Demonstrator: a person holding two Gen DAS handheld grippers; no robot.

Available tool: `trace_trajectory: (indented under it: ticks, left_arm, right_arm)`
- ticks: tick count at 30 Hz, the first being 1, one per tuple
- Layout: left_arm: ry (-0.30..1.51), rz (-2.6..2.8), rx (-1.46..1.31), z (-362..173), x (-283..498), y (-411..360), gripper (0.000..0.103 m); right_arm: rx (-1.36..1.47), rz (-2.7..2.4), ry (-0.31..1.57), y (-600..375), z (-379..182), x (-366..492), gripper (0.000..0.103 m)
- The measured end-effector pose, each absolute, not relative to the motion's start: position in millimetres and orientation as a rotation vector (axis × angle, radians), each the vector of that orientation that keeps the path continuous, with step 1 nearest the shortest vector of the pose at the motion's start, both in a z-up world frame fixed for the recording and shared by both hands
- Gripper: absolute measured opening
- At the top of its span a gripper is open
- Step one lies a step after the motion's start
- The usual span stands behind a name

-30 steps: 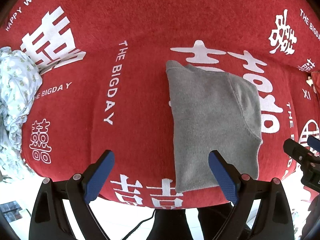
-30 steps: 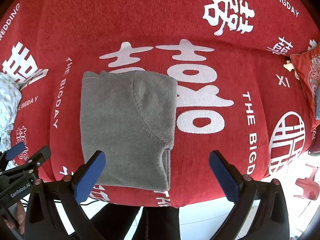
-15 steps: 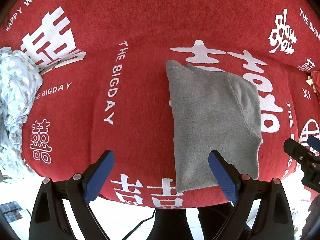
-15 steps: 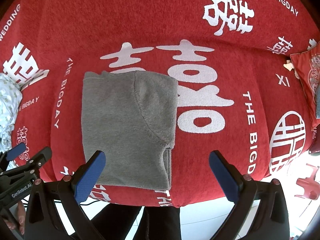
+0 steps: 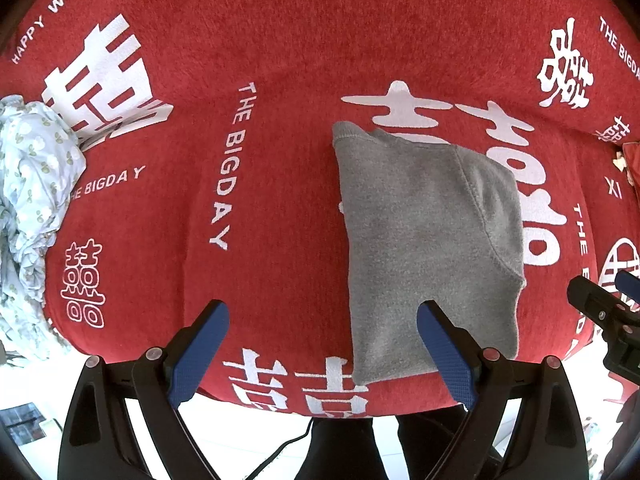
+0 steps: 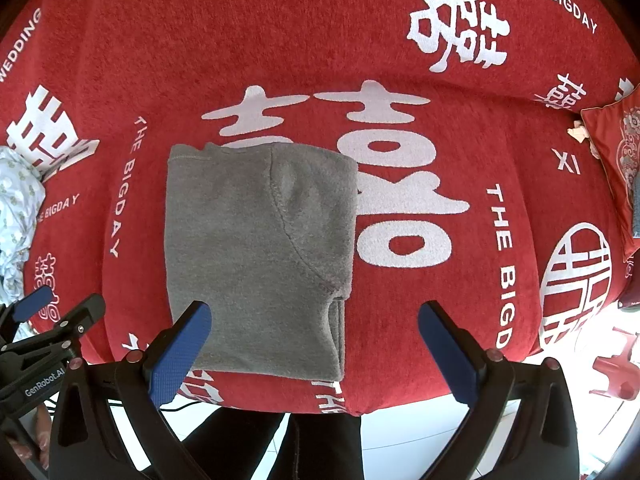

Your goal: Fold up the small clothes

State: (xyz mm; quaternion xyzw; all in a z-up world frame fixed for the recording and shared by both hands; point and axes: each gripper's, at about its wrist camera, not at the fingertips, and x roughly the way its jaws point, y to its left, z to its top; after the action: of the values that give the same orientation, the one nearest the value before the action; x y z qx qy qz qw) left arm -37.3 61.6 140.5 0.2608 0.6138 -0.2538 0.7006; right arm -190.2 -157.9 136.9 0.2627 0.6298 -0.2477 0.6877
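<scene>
Left wrist view: left tool [image 5: 320, 350] hangs above the near edge of the red blanket [image 5: 280, 208], fingers spread wide, gripping nothing. Grey garment [image 5: 428, 248] lies flat ahead and to its right, already folded into a neat rectangle; its near corner sits just behind the right finger. Crumpled pale printed cloth [image 5: 32, 208] sits far left, probably next in line.

Right wrist view: right tool [image 6: 316, 354] also spread wide and empty, garment ahead-left, its near hem behind the left finger. Both tools clear of the fabric, so I judge this fold finished.
</scene>
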Motion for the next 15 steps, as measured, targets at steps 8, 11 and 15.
trace_trajectory:
  ticks: [8, 11, 15]
  left_arm:
    - [1.367, -0.563, 0.580, 140.8, -37.4, 61.7, 0.095]
    - [1.367, -0.563, 0.580, 140.8, -37.2, 61.7, 0.095]
    - [1.367, -0.562, 0.579, 140.8, -37.2, 61.8, 0.095]
  right_arm:
    - [0.597, -0.563, 1.404, -151.5, 138.8, -188.0, 0.103]
    - [0.597, -0.562, 1.404, -151.7, 138.7, -187.9, 0.103]
    - [0.598, -0.563, 1.403, -151.3, 139.0, -186.4, 0.103]
